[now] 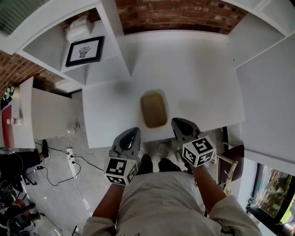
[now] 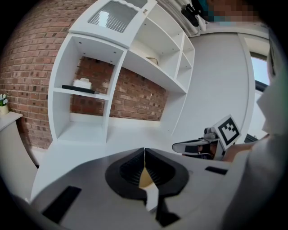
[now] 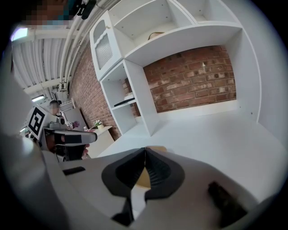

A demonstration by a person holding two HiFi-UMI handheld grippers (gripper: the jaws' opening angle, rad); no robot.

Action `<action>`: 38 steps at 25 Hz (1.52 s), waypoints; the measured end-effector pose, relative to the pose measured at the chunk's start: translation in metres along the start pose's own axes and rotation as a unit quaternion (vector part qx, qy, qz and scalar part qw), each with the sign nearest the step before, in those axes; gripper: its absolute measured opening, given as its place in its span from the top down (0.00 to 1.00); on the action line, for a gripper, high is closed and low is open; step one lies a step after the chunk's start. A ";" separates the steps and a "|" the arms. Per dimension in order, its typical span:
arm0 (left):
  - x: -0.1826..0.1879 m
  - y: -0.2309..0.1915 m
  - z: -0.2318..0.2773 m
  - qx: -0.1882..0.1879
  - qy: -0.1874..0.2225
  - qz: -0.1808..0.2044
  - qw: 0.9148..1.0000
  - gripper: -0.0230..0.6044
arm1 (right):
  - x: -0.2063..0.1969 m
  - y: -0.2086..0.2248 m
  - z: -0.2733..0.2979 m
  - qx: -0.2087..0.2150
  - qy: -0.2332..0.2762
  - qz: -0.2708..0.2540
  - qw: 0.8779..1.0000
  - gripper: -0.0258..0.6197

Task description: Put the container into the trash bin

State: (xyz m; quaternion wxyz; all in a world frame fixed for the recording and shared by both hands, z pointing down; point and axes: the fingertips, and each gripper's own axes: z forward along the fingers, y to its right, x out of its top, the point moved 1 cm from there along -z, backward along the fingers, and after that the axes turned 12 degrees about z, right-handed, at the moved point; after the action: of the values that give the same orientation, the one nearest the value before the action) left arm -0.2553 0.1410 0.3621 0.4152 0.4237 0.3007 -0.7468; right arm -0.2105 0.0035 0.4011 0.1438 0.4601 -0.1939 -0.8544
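A brown, rounded rectangular container (image 1: 154, 109) lies on the white desk (image 1: 193, 78) near its front edge. My left gripper (image 1: 129, 136) hovers at the desk's front edge, just left of and below the container, jaws shut with nothing held. My right gripper (image 1: 182, 127) sits just right of the container, also shut and empty. In the left gripper view a sliver of the container (image 2: 145, 179) shows behind the shut left gripper (image 2: 144, 155). In the right gripper view the container (image 3: 155, 149) peeks over the shut right gripper (image 3: 145, 153). No trash bin is in view.
White shelving (image 1: 87, 60) stands on the desk's left, holding a framed picture (image 1: 85, 51). A brick wall (image 1: 179, 14) runs behind. Cables and a power strip (image 1: 70, 154) lie on the floor at left. A side cabinet (image 1: 27, 115) stands further left, a chair (image 1: 230, 163) at right.
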 end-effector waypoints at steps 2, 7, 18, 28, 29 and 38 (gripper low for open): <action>-0.002 -0.002 0.003 -0.002 -0.004 -0.001 1.000 0.94 | -0.001 0.004 0.004 -0.002 -0.002 0.003 1.000 0.92; -0.006 -0.006 0.011 -0.003 -0.010 -0.006 1.000 0.94 | -0.003 0.012 0.013 -0.006 -0.008 0.006 1.000 0.92; -0.015 -0.015 0.022 -0.004 -0.024 -0.008 1.000 0.94 | -0.014 0.027 0.032 -0.014 -0.025 0.013 1.000 0.92; -0.023 -0.016 0.031 -0.014 -0.036 -0.010 0.999 0.94 | -0.020 0.036 0.050 -0.019 -0.036 0.017 0.999 0.91; -0.024 -0.016 0.032 -0.014 -0.038 -0.011 0.999 0.94 | -0.021 0.037 0.051 -0.020 -0.038 0.017 0.999 0.91; -0.031 -0.021 0.037 -0.018 -0.046 -0.013 0.999 0.94 | -0.032 0.048 0.064 -0.040 -0.048 0.015 0.998 0.91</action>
State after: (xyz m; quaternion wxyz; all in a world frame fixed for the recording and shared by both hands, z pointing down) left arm -0.2788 0.1330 0.4085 0.4267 0.3774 0.2998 -0.7653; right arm -0.2438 -0.0126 0.4784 0.1660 0.4090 -0.1730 -0.8805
